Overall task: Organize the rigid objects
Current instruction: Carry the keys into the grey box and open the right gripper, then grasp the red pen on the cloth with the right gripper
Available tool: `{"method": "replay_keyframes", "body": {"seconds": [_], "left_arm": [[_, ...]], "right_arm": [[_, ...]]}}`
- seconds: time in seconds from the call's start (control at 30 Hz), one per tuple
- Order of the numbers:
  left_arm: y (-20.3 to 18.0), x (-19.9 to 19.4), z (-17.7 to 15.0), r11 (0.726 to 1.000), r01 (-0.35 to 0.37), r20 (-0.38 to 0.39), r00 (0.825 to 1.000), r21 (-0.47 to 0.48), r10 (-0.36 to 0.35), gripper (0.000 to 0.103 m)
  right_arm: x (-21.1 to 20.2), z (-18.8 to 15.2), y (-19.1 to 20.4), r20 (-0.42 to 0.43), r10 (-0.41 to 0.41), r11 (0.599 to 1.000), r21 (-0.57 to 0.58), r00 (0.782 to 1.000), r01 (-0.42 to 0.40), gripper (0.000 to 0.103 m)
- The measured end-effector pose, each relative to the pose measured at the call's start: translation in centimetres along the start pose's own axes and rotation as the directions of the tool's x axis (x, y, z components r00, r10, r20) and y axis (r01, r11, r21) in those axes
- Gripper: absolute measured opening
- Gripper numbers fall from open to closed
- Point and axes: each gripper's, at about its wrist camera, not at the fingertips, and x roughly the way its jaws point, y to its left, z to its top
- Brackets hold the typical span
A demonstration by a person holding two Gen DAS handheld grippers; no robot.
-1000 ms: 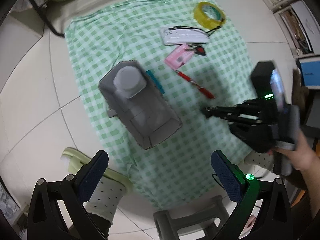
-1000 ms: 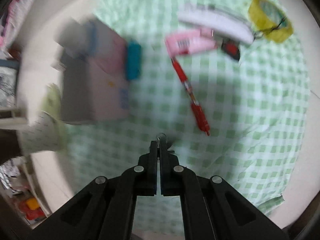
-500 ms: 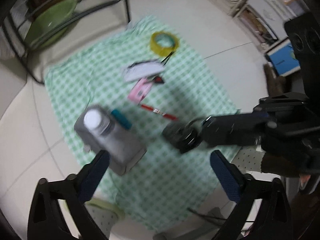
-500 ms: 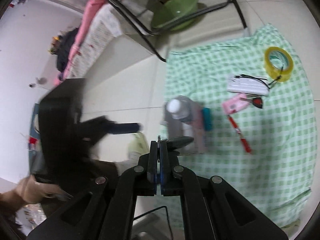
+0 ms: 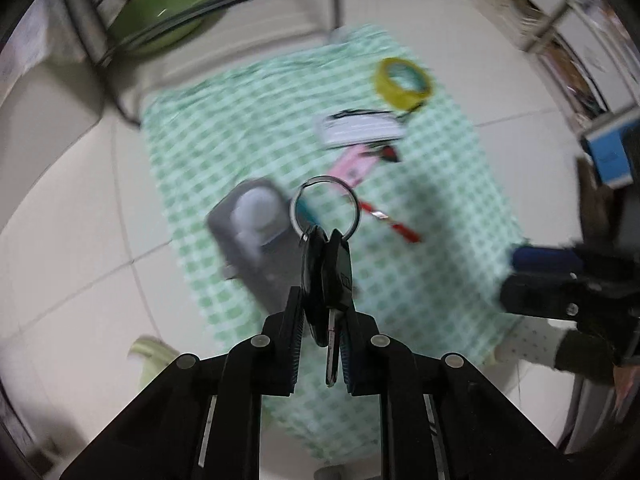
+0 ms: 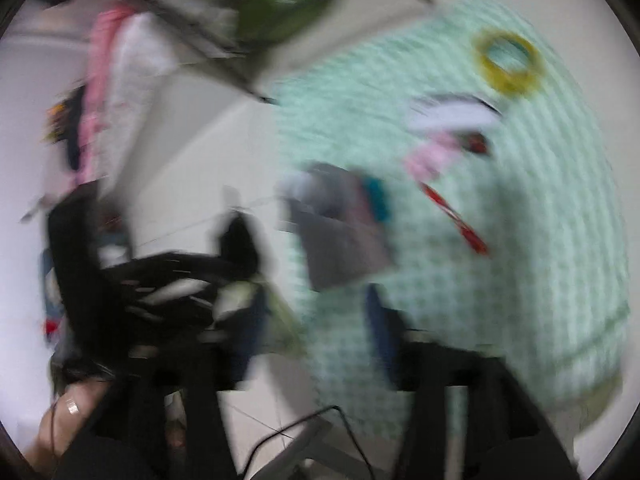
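My left gripper [image 5: 320, 312]: clamped on the keys [image 5: 326, 272], ring sticking out past my tips.
My right gripper [image 6: 316, 332]: fingers spread wide, blurred.
Grey box [image 5: 250, 236]: beyond my left tips, on checked cloth [image 5: 420, 280].

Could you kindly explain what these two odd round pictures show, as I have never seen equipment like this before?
Each picture comes from a fisheye camera on a hand-held two-finger gripper, one per hand. In the left view, the black left gripper is shut on a bunch of black-headed keys on a metal ring. Below lies a green checked cloth with a grey plastic box, a yellow tape roll, a red pen and a pink card. The right view is blurred; its right gripper looks open.
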Motion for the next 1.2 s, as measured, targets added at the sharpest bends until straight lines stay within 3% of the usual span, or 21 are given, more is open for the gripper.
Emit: {"method": "replay_keyframes", "body": {"seconds": [0.07,0.13,0.2,0.23,0.3,0.37,0.43,0.47,0.6,0.67,0.73,0.8,0.87,0.93,0.97,1.0,1.03,1.1,1.2], "left_arm": [[1.3,1.1,0.3,0.998,-0.015,-0.032,0.999,-0.057,0.013,0.013],[1.9,2.0,1.0,0.995,-0.012,-0.059,0.998,-0.103,0.006,0.013],[1.7,3.1,2.0,0.992,-0.016,-0.074,0.997,-0.123,0.006,0.013],[1.5,3.8,2.7,0.993,-0.023,-0.08,0.997,-0.119,0.014,0.013],[1.4,5.0,3.6,0.992,-0.029,-0.108,0.994,-0.126,0.015,0.014],[1.4,6.8,3.9,0.985,-0.03,-0.164,0.986,-0.168,0.002,0.014],[1.8,8.6,4.4,0.974,-0.035,-0.215,0.976,-0.223,-0.014,0.013],[1.9,9.2,4.7,0.971,-0.035,-0.229,0.973,-0.236,-0.02,0.013],[1.6,11.1,5.9,0.97,-0.077,-0.255,0.967,-0.23,0.017,0.014],[1.3,11.5,6.2,0.971,-0.095,-0.269,0.963,-0.218,0.034,0.014],[0.9,11.9,6.2,0.972,-0.115,-0.276,0.959,-0.207,0.055,0.014],[0.6,12.1,6.3,0.971,-0.125,-0.286,0.956,-0.202,0.063,0.014],[0.4,11.9,6.0,0.97,-0.128,-0.272,0.96,-0.205,0.069,0.02],[0.4,11.5,6.0,0.97,-0.123,-0.259,0.964,-0.211,0.066,0.047],[0.4,11.1,6.0,0.97,-0.128,-0.247,0.966,-0.208,0.075,0.071],[0.3,10.6,6.0,0.97,-0.139,-0.229,0.969,-0.198,0.092,0.088],[0.0,9.9,5.9,0.971,-0.157,-0.204,0.972,-0.179,0.119,0.089],[-0.8,8.6,5.8,0.973,-0.183,-0.171,0.972,-0.138,0.159,0.089],[-1.6,6.3,5.0,0.982,-0.141,-0.145,0.982,-0.127,0.122,0.089]], "right_arm": [[0.8,-0.5,-2.1,-0.03,-0.127,0.989,0.07,0.991,0.129,0.069],[1.7,-0.9,-3.7,-0.063,-0.199,0.974,0.096,0.978,0.204,0.076],[2.9,-1.7,-5.4,-0.107,-0.304,0.945,0.09,0.947,0.314,0.094],[3.3,-2.0,-6.0,-0.123,-0.357,0.928,0.068,0.926,0.367,0.095],[4.7,-2.8,-6.7,-0.135,-0.514,0.857,-0.057,0.847,0.511,0.095],[5.7,-3.6,-6.8,-0.112,-0.625,0.776,-0.196,0.772,0.6,0.095],[6.6,-4.7,-6.8,-0.087,-0.703,0.687,-0.336,0.706,0.644,0.095],[6.9,-5.1,-6.8,-0.076,-0.721,0.661,-0.373,0.689,0.65,0.097],[7.9,-5.9,-6.2,-0.043,-0.747,0.605,-0.455,0.663,0.653,0.101],[8.5,-5.9,-5.7,-0.023,-0.772,0.563,-0.488,0.636,0.667,0.102],[9.7,-6.0,-5.0,-0.01,-0.813,0.5,-0.525,0.582,0.689,0.102],[10.9,-6.2,-4.9,0.046,-0.853,0.4,-0.58,0.519,0.71,0.102],[11.3,-6.5,-4.5,0.166,-0.848,0.315,-0.607,0.504,0.73,0.102],[11.1,-6.8,-4.2,0.251,-0.822,0.26,-0.634,0.511,0.728,0.102],[11.1,-7.1,-4.1,0.283,-0.801,0.243,-0.652,0.528,0.718,0.102],[11.0,-7.2,-4.3,0.296,-0.785,0.239,-0.666,0.545,0.706,0.102],[11.1,-7.2,-4.6,0.294,-0.779,0.241,-0.676,0.554,0.697,0.102],[11.9,-7.0,-5.7,0.249,-0.801,0.242,-0.696,0.544,0.676,0.102],[13.3,-6.8,-7.1,0.196,-0.807,0.266,-0.722,0.557,0.639,0.101]]}}
